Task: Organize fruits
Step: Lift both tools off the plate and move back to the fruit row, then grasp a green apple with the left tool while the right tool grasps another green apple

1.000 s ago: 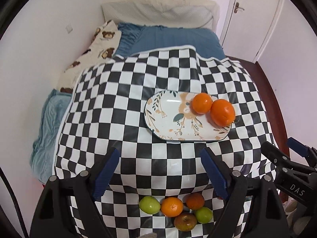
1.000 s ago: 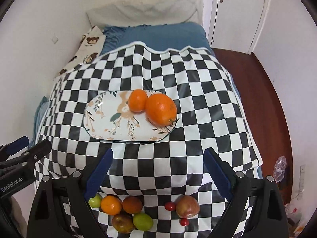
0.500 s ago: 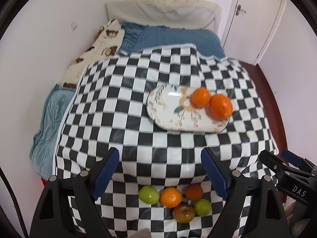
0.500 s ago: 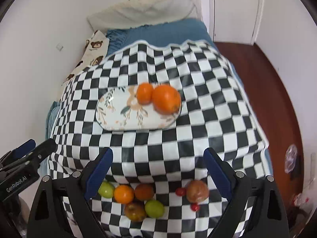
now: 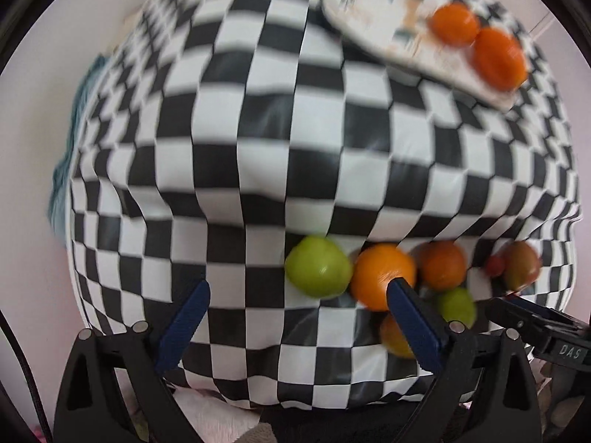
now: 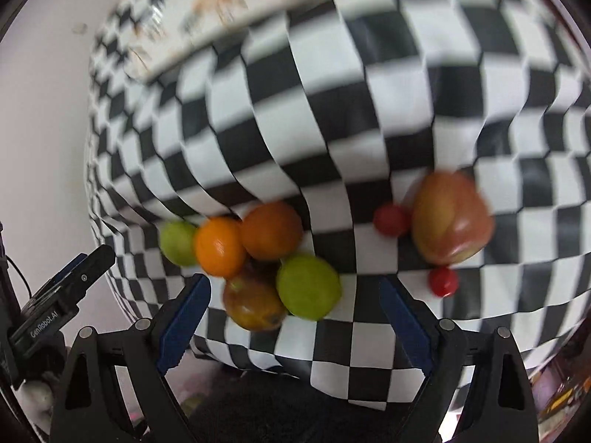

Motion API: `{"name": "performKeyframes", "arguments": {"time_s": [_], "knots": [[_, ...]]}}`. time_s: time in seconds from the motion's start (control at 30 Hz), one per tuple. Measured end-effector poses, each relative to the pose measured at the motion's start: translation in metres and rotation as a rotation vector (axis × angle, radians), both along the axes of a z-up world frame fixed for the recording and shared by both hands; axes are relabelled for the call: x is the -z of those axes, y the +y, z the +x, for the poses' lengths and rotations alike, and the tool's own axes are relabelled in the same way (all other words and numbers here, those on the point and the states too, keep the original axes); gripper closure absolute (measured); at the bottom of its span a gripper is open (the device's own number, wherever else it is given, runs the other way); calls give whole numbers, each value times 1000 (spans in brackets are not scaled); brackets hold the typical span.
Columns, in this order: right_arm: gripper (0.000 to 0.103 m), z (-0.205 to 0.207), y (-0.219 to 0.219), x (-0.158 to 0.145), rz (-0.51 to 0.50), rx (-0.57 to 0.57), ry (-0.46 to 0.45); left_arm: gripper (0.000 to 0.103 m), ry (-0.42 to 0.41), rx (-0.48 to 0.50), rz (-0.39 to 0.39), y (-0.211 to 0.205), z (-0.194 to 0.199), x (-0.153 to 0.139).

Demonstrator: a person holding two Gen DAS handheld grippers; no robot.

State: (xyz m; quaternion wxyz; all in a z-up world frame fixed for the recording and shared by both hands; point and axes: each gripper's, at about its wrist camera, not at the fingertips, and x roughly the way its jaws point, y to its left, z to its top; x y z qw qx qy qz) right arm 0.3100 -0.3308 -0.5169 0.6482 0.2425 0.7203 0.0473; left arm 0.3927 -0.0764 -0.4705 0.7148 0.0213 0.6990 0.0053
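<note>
Clearly both claws are released: left claw [image 5: 297, 312], whose jaws have just been opening, and right claw [image 6: 295, 304]. Descending onto the clustered fruit, either may nudge the orange [image 5: 382, 277] or green fruit [image 6: 308, 287] off the checkered cloth [image 5: 258, 147].

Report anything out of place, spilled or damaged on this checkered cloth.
Nothing is spilled or visibly damaged, though both views are blurred. The oddity is placement: only two oranges sit on the floral plate, while a cluster of loose fruit, a reddish apple and two small red fruits lie on the checkered cloth near its front edge.
</note>
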Motion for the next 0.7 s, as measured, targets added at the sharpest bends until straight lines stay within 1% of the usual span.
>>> {"name": "performKeyframes", "arguments": {"time_s": [0.07,0.13,0.17,0.23,0.3,0.33,0.37,0.47,0.53,0.57,0.6,0.63,0.7], "knots": [[19,-4,5,17,8,-16,35,5,37,-17,-7,4,-3,14],[22,-7,10,33,4,-31,70,5,60,-35,-19,7,-4,23],[28,-9,13,41,5,-40,85,5,72,-48,-27,10,-4,27],[32,-13,20,55,3,-56,114,5,98,-86,-54,15,-4,37],[36,-16,22,61,-9,-56,99,5,121,-124,-88,20,-2,45],[41,-16,21,62,-1,-51,88,5,131,-140,-100,21,-1,50],[43,-17,21,63,14,-42,82,5,143,-154,-109,22,1,56],[43,-17,24,59,-4,-50,73,6,170,-180,-147,23,5,72],[43,-18,27,56,-25,-67,69,25,168,-203,-166,25,7,83],[43,-19,29,56,-27,-71,70,37,166,-213,-180,26,7,86],[43,-20,29,56,-25,-73,74,45,169,-231,-214,28,7,90],[43,-18,28,57,-21,-77,84,45,172,-243,-225,30,7,93],[42,-17,26,58,-12,-78,97,45,159,-236,-216,29,5,94]]}}
